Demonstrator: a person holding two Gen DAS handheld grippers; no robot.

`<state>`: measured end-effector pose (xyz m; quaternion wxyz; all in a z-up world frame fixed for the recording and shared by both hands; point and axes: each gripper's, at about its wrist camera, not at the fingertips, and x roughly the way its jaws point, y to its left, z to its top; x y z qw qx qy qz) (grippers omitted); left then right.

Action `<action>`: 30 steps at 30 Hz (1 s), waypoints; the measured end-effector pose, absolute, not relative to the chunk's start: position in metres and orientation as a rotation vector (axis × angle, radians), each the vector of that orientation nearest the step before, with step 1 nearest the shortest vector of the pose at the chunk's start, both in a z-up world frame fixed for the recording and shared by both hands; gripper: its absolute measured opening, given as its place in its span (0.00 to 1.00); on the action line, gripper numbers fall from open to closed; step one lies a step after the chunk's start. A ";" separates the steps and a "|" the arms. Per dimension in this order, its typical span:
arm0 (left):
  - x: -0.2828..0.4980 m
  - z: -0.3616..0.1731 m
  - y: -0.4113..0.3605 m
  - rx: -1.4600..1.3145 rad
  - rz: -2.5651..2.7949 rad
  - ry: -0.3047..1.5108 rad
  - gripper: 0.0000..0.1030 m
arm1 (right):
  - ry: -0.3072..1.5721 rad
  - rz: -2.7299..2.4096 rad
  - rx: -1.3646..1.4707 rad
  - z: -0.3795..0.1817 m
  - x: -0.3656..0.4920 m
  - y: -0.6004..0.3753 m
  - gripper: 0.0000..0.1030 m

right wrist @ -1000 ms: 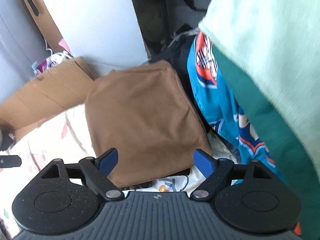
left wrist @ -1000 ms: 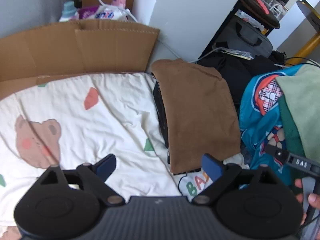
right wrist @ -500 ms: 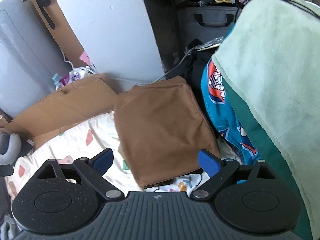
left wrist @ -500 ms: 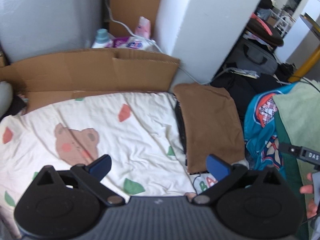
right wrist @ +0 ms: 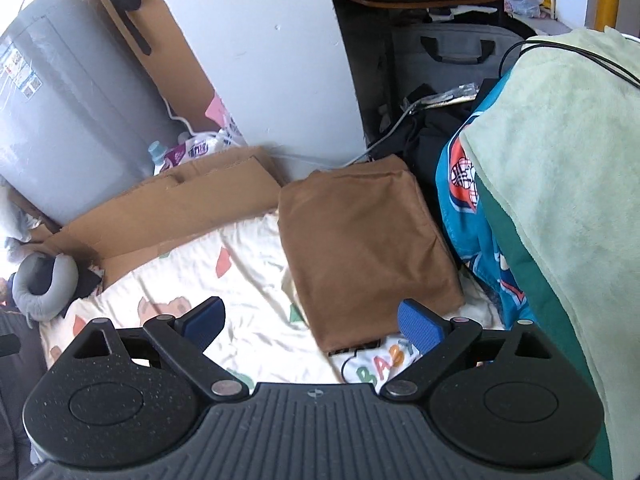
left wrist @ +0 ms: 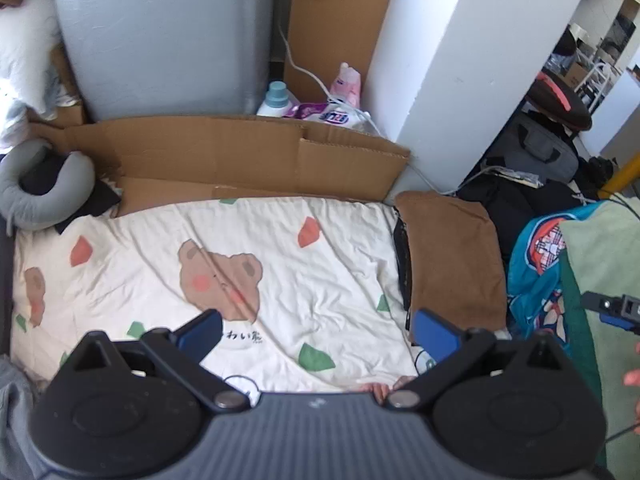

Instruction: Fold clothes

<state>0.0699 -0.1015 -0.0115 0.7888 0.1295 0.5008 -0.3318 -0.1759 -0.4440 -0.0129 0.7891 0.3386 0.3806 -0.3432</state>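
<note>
The folded brown garment (left wrist: pixel 450 264) lies flat at the right edge of the cream bear-print sheet (left wrist: pixel 224 248), atop a dark folded item whose edge shows along its left side; its long axis runs from the near edge of the bed toward the white pillar (left wrist: pixel 448 80), with its far short edge just beside the pillar's base. A cardboard sheet (left wrist: pixel 240 156) lines the bed's far edge, and a grey neck pillow (left wrist: pixel 44 188) sits at the far left corner. To the right, a blue printed cloth (right wrist: pixel 472 216) and a pale green towel (right wrist: pixel 560 184) crowd close against the brown garment. The wide middle of the sheet lies bare. The left gripper (left wrist: pixel 318 332) and right gripper (right wrist: pixel 310 322) hover above the bed, each with jaws spread wide, just opened further, nothing between them.
</note>
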 end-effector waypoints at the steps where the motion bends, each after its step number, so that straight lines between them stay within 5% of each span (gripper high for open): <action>1: 0.069 -0.007 -0.096 0.280 -0.708 1.076 0.99 | 0.822 -0.735 0.730 -0.008 -0.174 -0.442 0.94; 30: 0.036 0.091 0.052 0.204 -0.511 0.975 1.00 | 0.852 -0.528 0.579 0.099 -0.133 -0.327 0.95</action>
